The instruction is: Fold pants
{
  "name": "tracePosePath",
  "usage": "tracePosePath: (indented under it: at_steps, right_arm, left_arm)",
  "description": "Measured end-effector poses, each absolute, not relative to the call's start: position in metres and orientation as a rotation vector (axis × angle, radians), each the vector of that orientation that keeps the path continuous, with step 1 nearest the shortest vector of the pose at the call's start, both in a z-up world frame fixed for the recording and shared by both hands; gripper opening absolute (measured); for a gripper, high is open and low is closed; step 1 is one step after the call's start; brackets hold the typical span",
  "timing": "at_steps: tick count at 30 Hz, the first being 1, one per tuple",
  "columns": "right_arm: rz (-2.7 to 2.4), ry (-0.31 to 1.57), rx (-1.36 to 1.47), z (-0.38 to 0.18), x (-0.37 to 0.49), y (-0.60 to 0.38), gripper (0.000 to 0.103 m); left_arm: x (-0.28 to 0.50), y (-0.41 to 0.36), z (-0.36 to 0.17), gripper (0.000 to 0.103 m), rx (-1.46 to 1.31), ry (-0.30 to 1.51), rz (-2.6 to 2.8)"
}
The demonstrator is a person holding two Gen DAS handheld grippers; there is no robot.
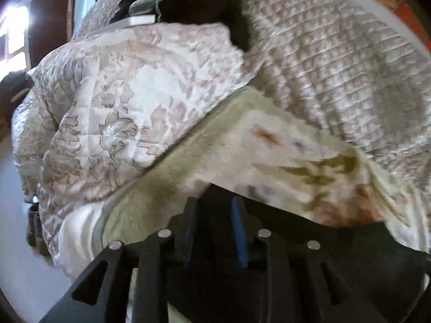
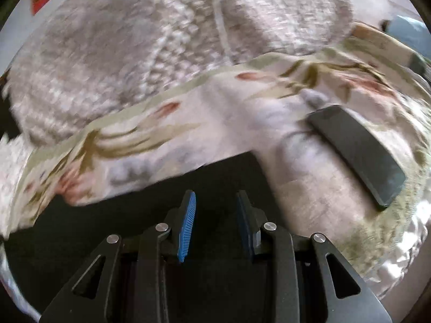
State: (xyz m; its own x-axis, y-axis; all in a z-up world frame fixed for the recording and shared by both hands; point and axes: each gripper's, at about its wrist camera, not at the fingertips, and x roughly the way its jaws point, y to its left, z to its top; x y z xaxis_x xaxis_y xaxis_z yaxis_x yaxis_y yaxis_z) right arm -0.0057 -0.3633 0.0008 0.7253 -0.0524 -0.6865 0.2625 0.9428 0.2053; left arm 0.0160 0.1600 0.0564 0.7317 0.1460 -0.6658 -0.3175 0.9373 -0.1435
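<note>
Pants: the black pants (image 1: 350, 245) (image 2: 115, 212) lie directly under and around both pairs of fingers, on the near edge of the bed, probably so the cloth can be taken from the side nearest the person.
Left gripper (image 1: 214, 202): its fingers stand partly apart over black cloth. Whether a fold is pinched between them cannot be told, black on black.
Right gripper (image 2: 215, 193): its fingers are likewise partly apart, with black cloth beneath and behind the gap. A hold cannot be confirmed.
Floral blanket (image 1: 269, 158) (image 2: 161, 140): it is spread just beyond the fingertips, and its edge meets the far edge of the pants. It is judged to serve as the folding surface.
Phone (image 2: 358, 153): it lies on the blanket ahead and to the right of the right fingers, apart from the pants. A sweep that way is best avoided.
Quilted bedspread (image 1: 336, 67) (image 2: 107, 53): it is heaped beyond the blanket, well ahead of both pairs of fingers, closing the far side.
Patterned quilt (image 1: 121, 107): it is bunched ahead and to the left of the left fingers, overlapping the blanket's edge.
Open room: the bare blanket straight ahead of the fingers is judged the freest area for laying a fold. Left of the left fingers the bed ends and pale floor (image 1: 16, 242) is seen.
</note>
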Motion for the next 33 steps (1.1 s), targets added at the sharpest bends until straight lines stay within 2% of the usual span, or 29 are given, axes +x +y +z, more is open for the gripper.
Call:
tracePosePath:
  at_steps: [4, 8, 13, 15, 20, 23, 33]
  right_arm:
    - [-0.032, 0.734, 0.245, 0.004, -0.010, -0.329, 0.031]
    - [0.062, 0.782, 0.203, -0.009, -0.020, -0.304, 0.031]
    - [0.050, 0.800, 0.165, -0.015, -0.034, -0.301, 0.033]
    - [0.042, 0.798, 0.192, -0.016, -0.038, -0.306, 0.040]
    - [0.049, 0.789, 0.215, -0.015, -0.037, -0.307, 0.042]
    - [0.051, 0.787, 0.217, -0.015, -0.038, -0.304, 0.046]
    - [0.053, 0.787, 0.219, -0.016, -0.035, -0.303, 0.047]
  left_arm:
    - [-0.010, 0.145, 0.050, 0.040, -0.261, 0.708, 0.184]
    - [-0.017, 0.136, 0.019, 0.040, -0.236, 0.867, 0.177]
    - [-0.034, 0.144, 0.022, 0.042, -0.261, 0.851, 0.242]
    - [-0.043, 0.155, 0.024, 0.043, -0.309, 0.833, 0.287]
    - [-0.055, 0.181, 0.021, 0.052, -0.425, 0.821, 0.365]
    - [-0.054, 0.182, 0.011, 0.053, -0.497, 0.841, 0.307]
    - [-0.042, 0.169, 0.024, 0.053, -0.334, 0.725, 0.336]
